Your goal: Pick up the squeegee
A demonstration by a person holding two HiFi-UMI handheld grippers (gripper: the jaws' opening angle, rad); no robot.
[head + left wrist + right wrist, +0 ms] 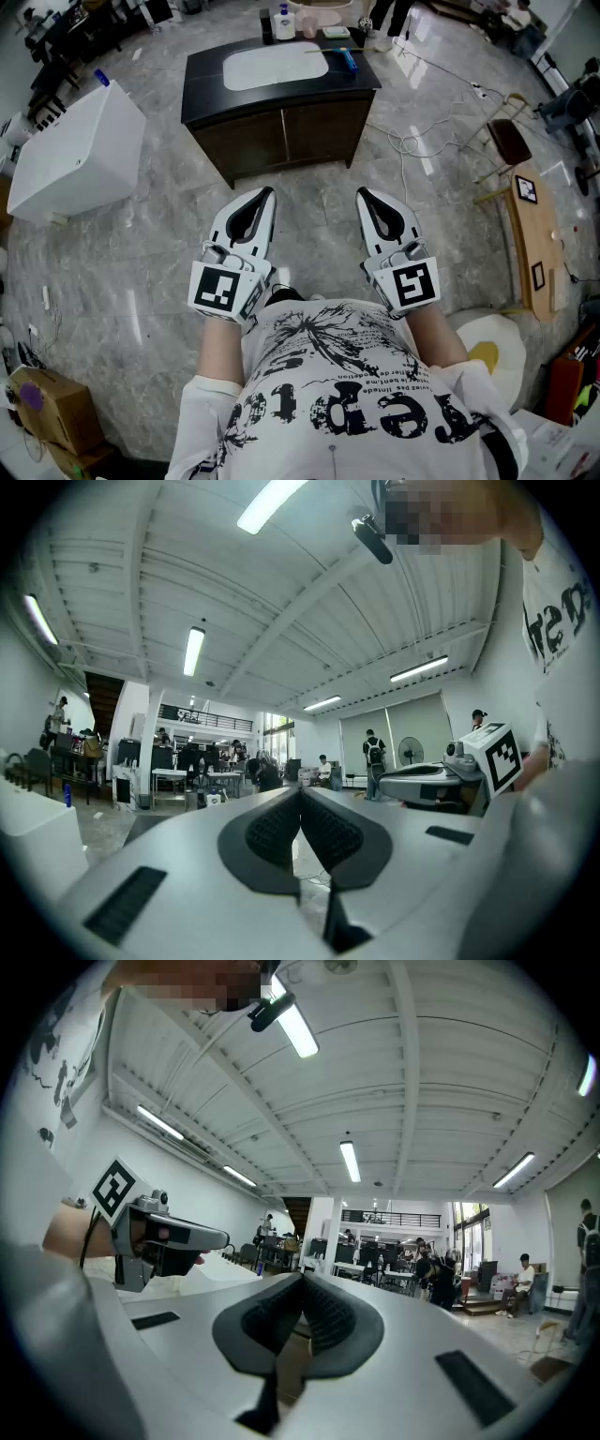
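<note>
A grey marbled stone floor (141,272) spreads under everything, and on it stands the landmark: a dark wooden counter (291,131) with a black top and a white oval basin (275,67) sunk into it. A large white box-shaped tub (75,150) sits on the floor to the left of the counter, clear of it. In front of the counter, on its near side and off its top, the white left gripper (267,193) (300,791) and the white right gripper (361,194) (302,1279) are held side by side, level, both pointing toward the counter's front. Each gripper has its ribbed black pads pressed together with nothing between them. A white bottle (283,23) stands at the counter's back edge, behind the basin. The squeegee (349,60), too small to make out beyond a blue handle, lies on the counter's top just right of the basin, near the right edge. It is well apart from both grippers, across the counter from them, and roughly in line with the right gripper.
</note>
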